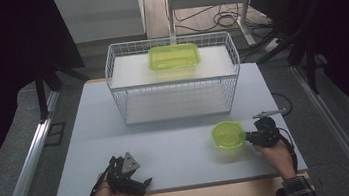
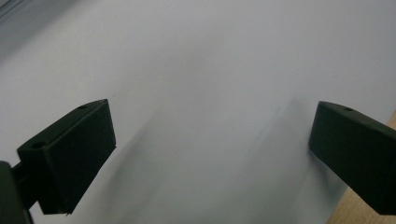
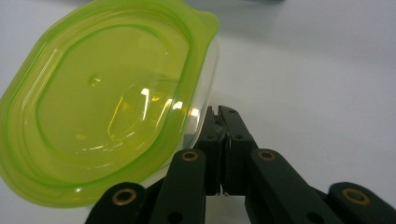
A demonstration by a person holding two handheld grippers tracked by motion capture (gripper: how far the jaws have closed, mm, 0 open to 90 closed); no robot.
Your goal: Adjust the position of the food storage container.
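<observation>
Right gripper [image 3: 223,122] pinches the round green-lidded container's [image 3: 107,102] rim.

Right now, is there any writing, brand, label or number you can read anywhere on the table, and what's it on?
None can be read.
Round container: green lid with a small moulded bump, no letters or numbers.
Rectangular container on the wire basket: no label visible; too far off to tell fine embossing.
Right gripper and left gripper: plain black jaws, no markings.
Table: no print.

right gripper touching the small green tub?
Touching: in the right gripper view the right gripper has its jaws closed against the small tub's side.
</observation>
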